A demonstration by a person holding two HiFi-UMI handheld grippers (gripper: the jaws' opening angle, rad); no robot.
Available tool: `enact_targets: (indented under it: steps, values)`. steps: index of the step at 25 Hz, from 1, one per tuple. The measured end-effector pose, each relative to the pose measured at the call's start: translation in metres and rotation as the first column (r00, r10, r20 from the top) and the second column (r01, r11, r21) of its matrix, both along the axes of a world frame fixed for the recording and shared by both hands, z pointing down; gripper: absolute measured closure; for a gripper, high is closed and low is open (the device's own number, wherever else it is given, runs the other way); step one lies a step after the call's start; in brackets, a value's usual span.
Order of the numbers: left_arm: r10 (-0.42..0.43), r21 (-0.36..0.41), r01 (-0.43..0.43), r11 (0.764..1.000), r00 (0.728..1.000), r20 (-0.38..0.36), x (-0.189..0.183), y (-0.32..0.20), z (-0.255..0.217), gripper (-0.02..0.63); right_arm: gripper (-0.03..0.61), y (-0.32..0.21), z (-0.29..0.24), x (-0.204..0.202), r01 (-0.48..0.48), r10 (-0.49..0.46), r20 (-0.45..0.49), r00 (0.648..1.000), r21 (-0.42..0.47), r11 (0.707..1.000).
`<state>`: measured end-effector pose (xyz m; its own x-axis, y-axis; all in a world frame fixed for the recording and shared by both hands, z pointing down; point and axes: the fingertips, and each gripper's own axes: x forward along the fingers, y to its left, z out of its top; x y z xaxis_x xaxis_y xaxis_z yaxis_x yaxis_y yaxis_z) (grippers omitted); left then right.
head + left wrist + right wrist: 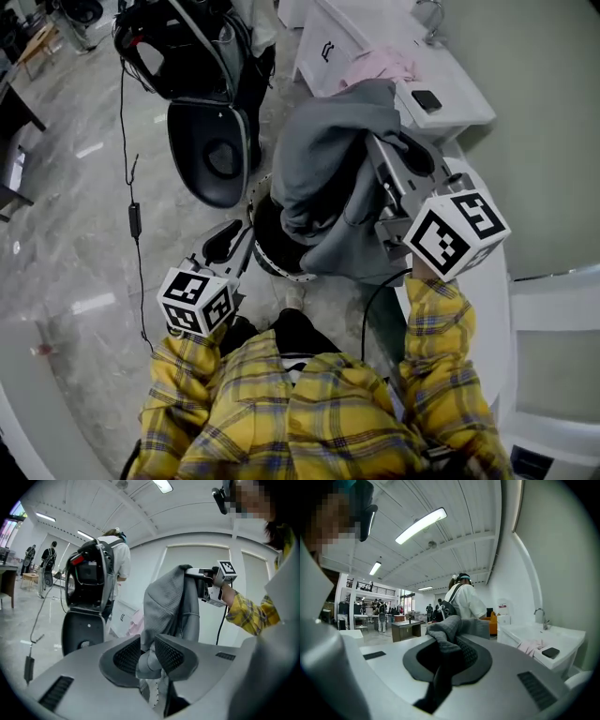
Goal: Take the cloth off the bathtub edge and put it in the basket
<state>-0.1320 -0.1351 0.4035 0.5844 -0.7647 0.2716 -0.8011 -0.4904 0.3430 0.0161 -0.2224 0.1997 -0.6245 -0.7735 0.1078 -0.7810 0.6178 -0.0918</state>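
Note:
A grey cloth hangs in the air over a dark round basket with a white rim on the floor. My right gripper is shut on the cloth's top edge and holds it up; in the right gripper view the fabric bunches between the jaws. My left gripper sits lower left, beside the basket. In the left gripper view its jaws are closed on the cloth's lower part, with the right gripper seen above. The basket's inside is mostly hidden by the cloth.
A white basin unit behind carries a pink cloth and a small black object. A white tub edge runs along the right. A black seat-like shell and a cable stand left. A person with a backpack stands nearby.

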Motion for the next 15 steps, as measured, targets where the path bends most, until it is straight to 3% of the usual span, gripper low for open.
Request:
enact_targets:
  steps: [15]
  values:
    - [-0.084,0.053,0.082,0.995,0.996,0.02,0.014,0.014,0.004,0.522,0.534,0.014,-0.024,-0.013,0.152,-0.158,0.051,0.986,0.109,0.982]
